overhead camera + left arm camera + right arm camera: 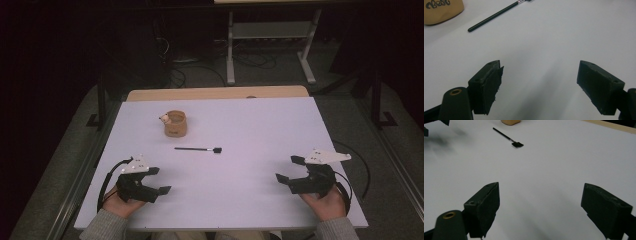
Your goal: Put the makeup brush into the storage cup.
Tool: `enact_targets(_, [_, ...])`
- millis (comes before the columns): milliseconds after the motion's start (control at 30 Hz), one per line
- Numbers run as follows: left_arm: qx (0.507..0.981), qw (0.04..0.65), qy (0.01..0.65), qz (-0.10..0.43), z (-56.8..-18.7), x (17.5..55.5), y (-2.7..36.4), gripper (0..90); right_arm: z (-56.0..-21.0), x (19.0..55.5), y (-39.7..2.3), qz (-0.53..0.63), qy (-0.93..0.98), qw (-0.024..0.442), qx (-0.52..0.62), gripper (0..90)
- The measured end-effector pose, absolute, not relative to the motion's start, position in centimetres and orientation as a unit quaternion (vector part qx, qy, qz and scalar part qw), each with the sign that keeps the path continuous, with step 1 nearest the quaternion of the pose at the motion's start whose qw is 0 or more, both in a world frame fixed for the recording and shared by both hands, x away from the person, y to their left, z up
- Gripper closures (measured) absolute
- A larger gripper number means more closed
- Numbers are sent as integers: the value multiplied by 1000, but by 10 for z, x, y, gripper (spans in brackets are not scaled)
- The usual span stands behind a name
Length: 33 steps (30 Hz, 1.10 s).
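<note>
A thin black brush (197,149) lies flat near the middle of the white table (260,125), its square head pointing right. Behind it to the left stands a tan cup (175,124) with dark lettering. The brush (494,15) and a corner of the cup (442,10) appear at the top of the left gripper view. The brush (507,138) also lies far off in the right gripper view. My left gripper (159,180) rests near the front left edge, open and empty. At the front right sits my right gripper (290,169), open too, nothing between its jaws.
A wooden strip (215,93) borders the table's far edge. Beyond it, a white metal frame (270,35) and cables stand on the dark floor. Cables trail from both grippers along the table's front corners.
</note>
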<state>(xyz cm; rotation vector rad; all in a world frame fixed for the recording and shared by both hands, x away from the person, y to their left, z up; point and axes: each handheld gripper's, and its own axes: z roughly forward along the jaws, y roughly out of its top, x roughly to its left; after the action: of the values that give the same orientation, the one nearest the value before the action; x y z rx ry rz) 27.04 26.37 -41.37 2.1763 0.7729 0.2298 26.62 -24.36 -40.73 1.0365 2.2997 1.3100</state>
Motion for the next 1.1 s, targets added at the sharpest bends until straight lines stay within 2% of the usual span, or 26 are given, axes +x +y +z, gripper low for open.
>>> enact_targets(600, [866, 392, 297, 90, -412, 273, 264, 198, -408, 266, -246, 456, 799, 144, 366, 143])
enact_targets(1100, [886, 376, 255, 91, -394, 286, 254, 266, -406, 267, -248, 454, 800, 144, 365, 145])
